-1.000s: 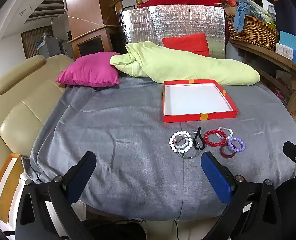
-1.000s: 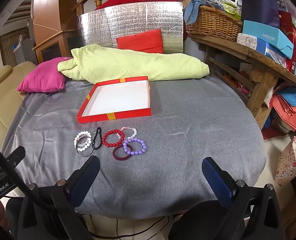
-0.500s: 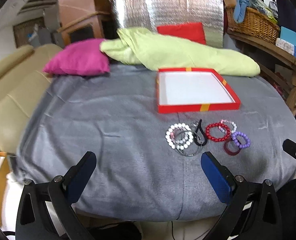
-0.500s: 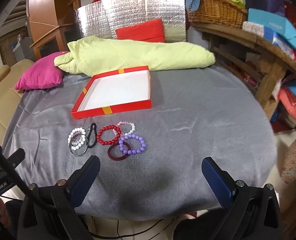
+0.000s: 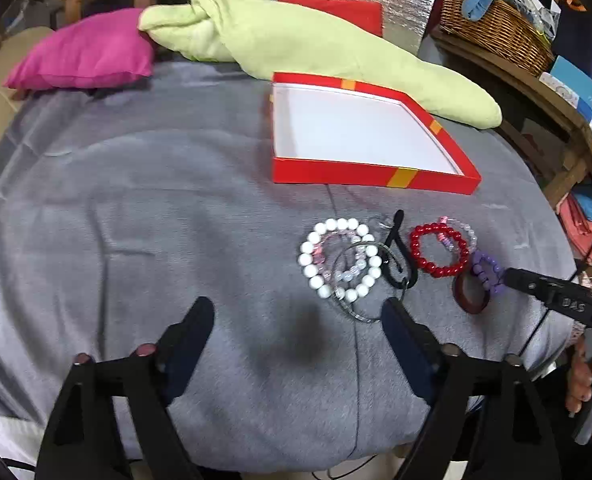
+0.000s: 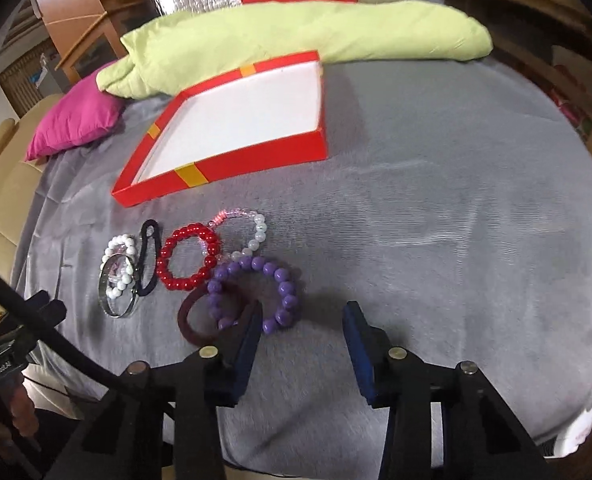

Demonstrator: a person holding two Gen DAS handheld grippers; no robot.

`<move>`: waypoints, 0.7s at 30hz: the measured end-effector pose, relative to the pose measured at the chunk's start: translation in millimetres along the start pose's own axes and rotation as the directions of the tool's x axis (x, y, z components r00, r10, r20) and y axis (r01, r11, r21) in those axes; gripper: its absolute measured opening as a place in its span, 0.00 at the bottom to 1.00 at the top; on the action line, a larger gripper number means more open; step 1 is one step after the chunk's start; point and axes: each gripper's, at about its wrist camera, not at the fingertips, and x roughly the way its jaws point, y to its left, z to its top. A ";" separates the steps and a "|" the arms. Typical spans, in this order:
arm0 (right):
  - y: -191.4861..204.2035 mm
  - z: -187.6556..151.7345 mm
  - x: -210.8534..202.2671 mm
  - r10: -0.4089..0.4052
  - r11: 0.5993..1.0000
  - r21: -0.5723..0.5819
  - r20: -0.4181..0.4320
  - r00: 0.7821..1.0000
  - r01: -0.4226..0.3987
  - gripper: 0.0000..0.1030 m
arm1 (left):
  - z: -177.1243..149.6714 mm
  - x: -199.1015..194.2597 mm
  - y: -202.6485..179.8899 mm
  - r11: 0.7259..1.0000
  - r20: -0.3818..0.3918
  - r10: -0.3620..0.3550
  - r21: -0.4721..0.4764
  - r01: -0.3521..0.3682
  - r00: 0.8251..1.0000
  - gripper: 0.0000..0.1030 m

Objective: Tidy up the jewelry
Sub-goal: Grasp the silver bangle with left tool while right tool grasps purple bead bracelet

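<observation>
1. A pink pillow (image 5: pixel 83 54) lies far back on the left, on the grey cloth (image 5: pixel 155 208) that covers the table.
2. A long green blanket (image 5: pixel 316 44) lies behind the box, and a red pillow (image 5: pixel 336 8) peeks out behind it.
3. The left gripper (image 5: pixel 296 320) hangs over bare grey cloth, near the front edge. Its jaws are closing. Nothing is between them.
4. The red box (image 5: pixel 372 174) sits in the middle of the table, behind the jewelry. It is white inside.
5. The jewelry lies in a row in front of the box.
6. The white bead bracelet (image 5: pixel 316 256) is on the left end. A thin silver ring (image 5: pixel 352 312) lies partly over it.
7. A black hair tie (image 5: pixel 396 264) comes next, touching the silver ring.
8. The red bead bracelet (image 5: pixel 440 250) is next. A pink and clear bracelet (image 6: pixel 251 232) lies behind it, partly under it.
9. The purple bead bracelet (image 6: pixel 283 288) lies on the right end, over part of a dark red band (image 6: pixel 199 320).
10. The right gripper (image 6: pixel 302 324) is low, just to the right of the purple bracelet. Its jaws are closing. Only grey cloth is between them. Its left finger is right in front of the purple beads and the dark red band, but I cannot tell if it touches them.
11. A brown basket (image 5: pixel 496 20) sits on a wooden shelf far right.
</observation>
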 end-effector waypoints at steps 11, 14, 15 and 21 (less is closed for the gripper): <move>6.6 10.2 17.6 -0.013 0.998 -0.056 0.003 1.000 0.013 0.10 | 20.4 31.8 -8.6 0.997 -0.065 -0.043 0.061 0.047 0.997 0.48; 2.7 13.4 13.3 0.001 0.999 -0.032 0.026 1.000 -0.001 0.10 | 25.8 34.1 -16.0 0.992 -0.054 -0.068 0.106 0.073 0.996 0.44; 1.7 14.8 11.7 0.010 1.000 -0.023 0.034 0.999 -0.010 0.10 | 26.6 34.1 -16.4 0.990 -0.053 -0.066 0.119 0.072 0.996 0.44; -2.3 21.7 7.3 0.020 1.000 0.017 0.074 0.997 -0.021 0.10 | 33.4 42.5 -17.7 0.987 -0.072 -0.091 0.126 0.100 0.993 0.39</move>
